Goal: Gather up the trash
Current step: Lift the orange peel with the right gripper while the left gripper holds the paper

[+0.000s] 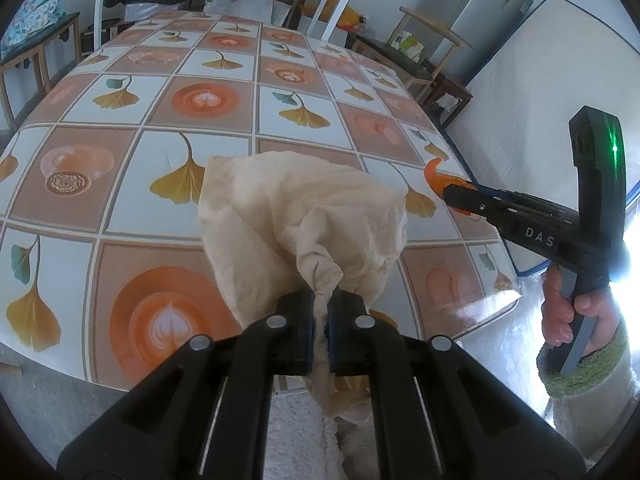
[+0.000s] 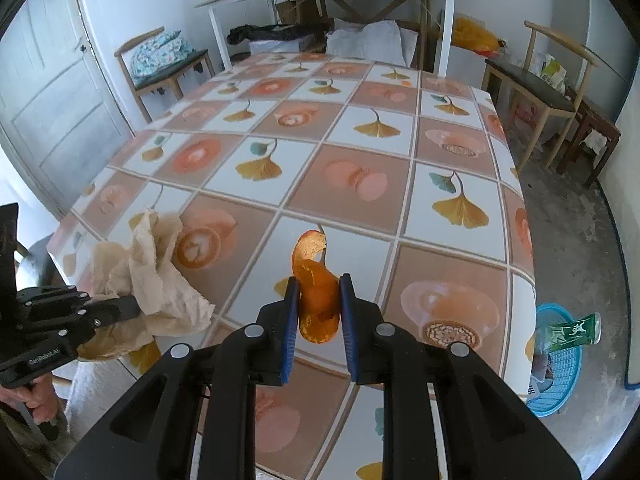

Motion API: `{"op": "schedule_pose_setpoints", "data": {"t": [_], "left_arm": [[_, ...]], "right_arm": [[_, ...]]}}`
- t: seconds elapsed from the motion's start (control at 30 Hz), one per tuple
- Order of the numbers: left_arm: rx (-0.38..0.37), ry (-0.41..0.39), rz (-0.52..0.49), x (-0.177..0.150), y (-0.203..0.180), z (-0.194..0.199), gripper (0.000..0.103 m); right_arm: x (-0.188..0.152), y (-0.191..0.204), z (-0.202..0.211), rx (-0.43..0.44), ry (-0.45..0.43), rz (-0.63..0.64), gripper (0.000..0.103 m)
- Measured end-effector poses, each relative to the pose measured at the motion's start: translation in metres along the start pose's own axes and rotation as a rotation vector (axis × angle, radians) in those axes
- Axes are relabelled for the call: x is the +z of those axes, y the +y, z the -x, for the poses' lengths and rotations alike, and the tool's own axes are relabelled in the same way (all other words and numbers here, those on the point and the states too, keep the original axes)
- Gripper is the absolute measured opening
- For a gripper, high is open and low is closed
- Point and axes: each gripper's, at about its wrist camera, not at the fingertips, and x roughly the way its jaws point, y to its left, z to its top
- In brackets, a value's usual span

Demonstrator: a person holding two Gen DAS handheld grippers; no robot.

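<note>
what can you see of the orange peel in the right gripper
The orange peel is one curled strip, bright orange outside with a paler, pithy inner face. It stands roughly upright between the blue pads of the right gripper, which press on both its sides. Its top curls up and forward beyond the fingertips, its lower end hangs below them, above the patterned tablecloth. From the left wrist, only its tip shows.

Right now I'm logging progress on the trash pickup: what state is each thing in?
Left gripper: shut on the crumpled paper napkin.
Crumpled paper napkin: pinched by a twisted corner, hanging over the table's near edge.
Right gripper: shut on the orange peel.
Orange peel: curled, squeezed between the blue pads.
Blue basket: on the floor beside the table, upright, already holding a green wrapper.
</note>
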Motion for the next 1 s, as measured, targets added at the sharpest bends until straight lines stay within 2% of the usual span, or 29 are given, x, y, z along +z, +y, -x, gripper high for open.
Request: {"op": "schedule_pose_setpoints", "data": {"t": [0.43,1.0], "left_arm": [[-0.024,-0.055,-0.002,0.006,-0.006,0.019,0.004],[-0.028,-0.060,0.000,0.006,-0.006,0.022,0.004]], "right_arm": [[0.005,-0.003,0.020,0.030,-0.053,-0.036,0.020],[0.006,-0.004,0.025,0.043,-0.065,-0.059,0.020]]}}
